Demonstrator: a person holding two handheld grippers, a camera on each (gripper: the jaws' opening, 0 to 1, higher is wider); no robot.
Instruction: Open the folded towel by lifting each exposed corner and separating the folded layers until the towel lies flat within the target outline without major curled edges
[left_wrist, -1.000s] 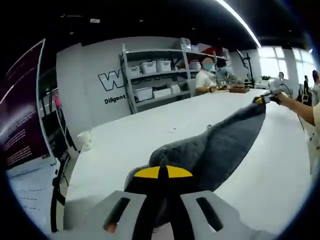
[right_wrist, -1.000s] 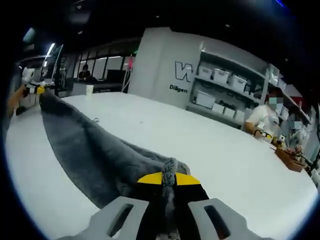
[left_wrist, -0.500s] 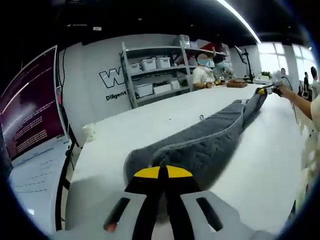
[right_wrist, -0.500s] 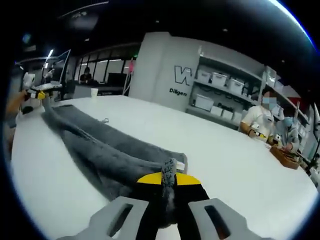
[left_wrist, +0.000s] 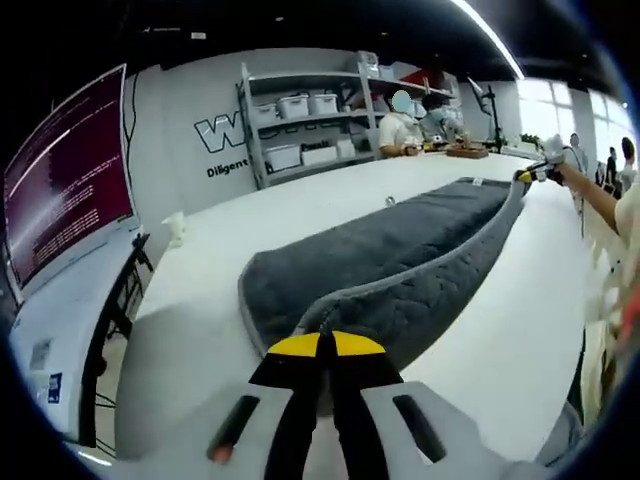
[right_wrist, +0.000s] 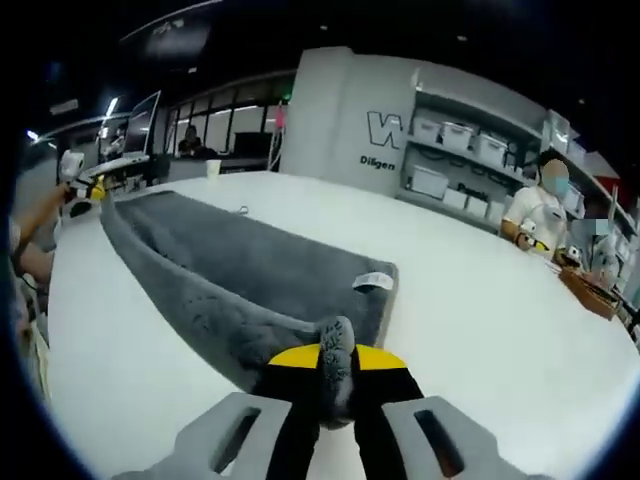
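Note:
A dark grey towel (left_wrist: 395, 250) lies stretched along the white table (left_wrist: 230, 235), its near long edge lifted and rolled over. My left gripper (left_wrist: 321, 345) is shut on one end corner of that edge. At the far right of the left gripper view, the right gripper (left_wrist: 527, 175) holds the other end. In the right gripper view the towel (right_wrist: 250, 265) runs off to the left, a white label (right_wrist: 371, 281) showing near its end. My right gripper (right_wrist: 336, 358) is shut on a bunched corner of the towel, and the left gripper (right_wrist: 92, 186) is at far left.
A shelf rack with white bins (left_wrist: 305, 130) stands against the grey wall. Seated people (left_wrist: 402, 130) work at the table's far end. A dark screen (left_wrist: 65, 180) stands left of the table. A white cup (right_wrist: 212, 167) sits on the table's far edge.
The towel has gone from hanging bunched between the grippers to spread wider and lying on the table. Both grippers have lowered toward the table, still shut on their corners.

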